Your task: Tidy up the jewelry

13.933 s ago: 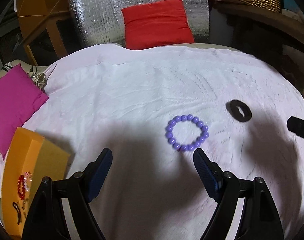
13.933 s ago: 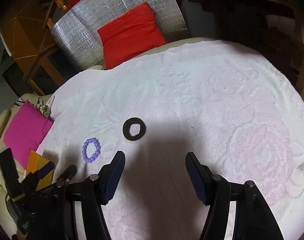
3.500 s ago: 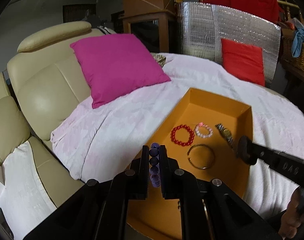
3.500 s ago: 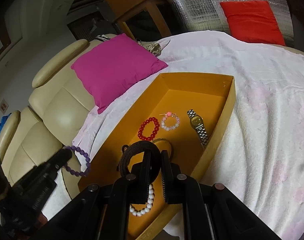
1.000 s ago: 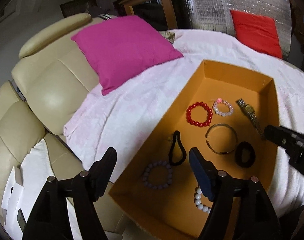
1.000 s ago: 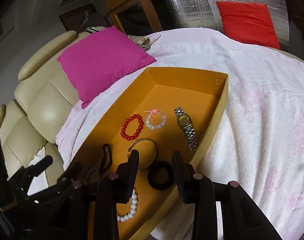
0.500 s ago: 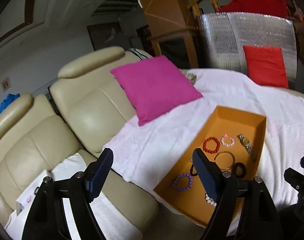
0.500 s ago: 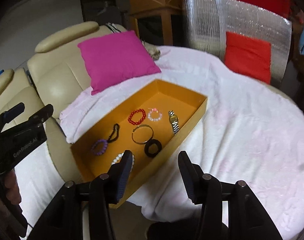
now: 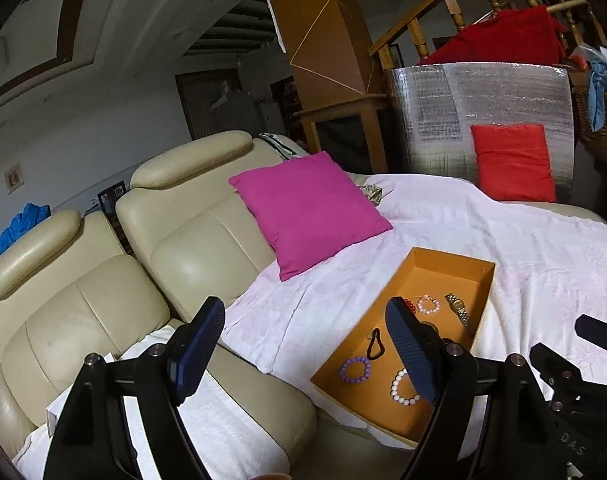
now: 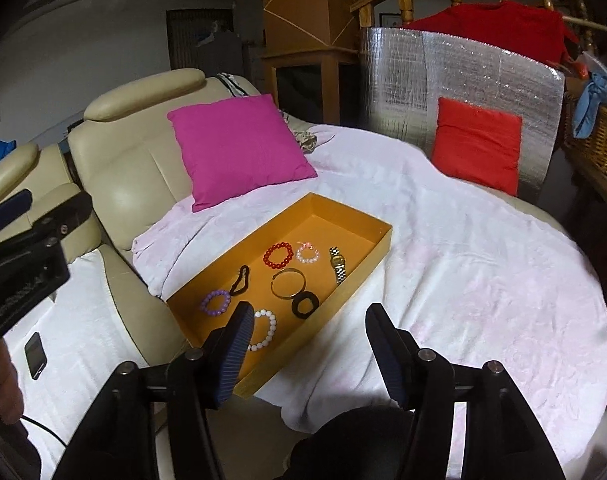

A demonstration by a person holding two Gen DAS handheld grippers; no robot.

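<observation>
- Both grippers have pulled back and up from the orange box (image 10: pixel 377 246) since a second ago — the purple bead bracelet (image 10: pixel 216 302) and the black ring (image 10: pixel 305 305) now lie inside it, let go.
- Left gripper (image 9: pixel 303 354) stands wide with nothing between its fingers.
- Right gripper (image 10: pixel 309 344) is partly spread, its jaws opening, nothing between them.
- Box sits on a pale pink cloth (image 10: pixel 483 264), at its near left edge beside a cream sofa (image 10: pixel 119 176).
- Inside, far end to near: a wristwatch (image 10: pixel 338 264), a pink-white bracelet (image 10: pixel 306 254), a red bead bracelet (image 10: pixel 278 255), a thin metal bangle (image 10: pixel 288 283), a black hair tie (image 10: pixel 239 280), then a white bead bracelet (image 10: pixel 263 330) nearest.
- Purple bracelet lies at the box's left side, just beside the hair tie.
- Far off — a magenta cushion (image 10: pixel 239 148) left, a red cushion (image 10: pixel 477 144) right.
</observation>
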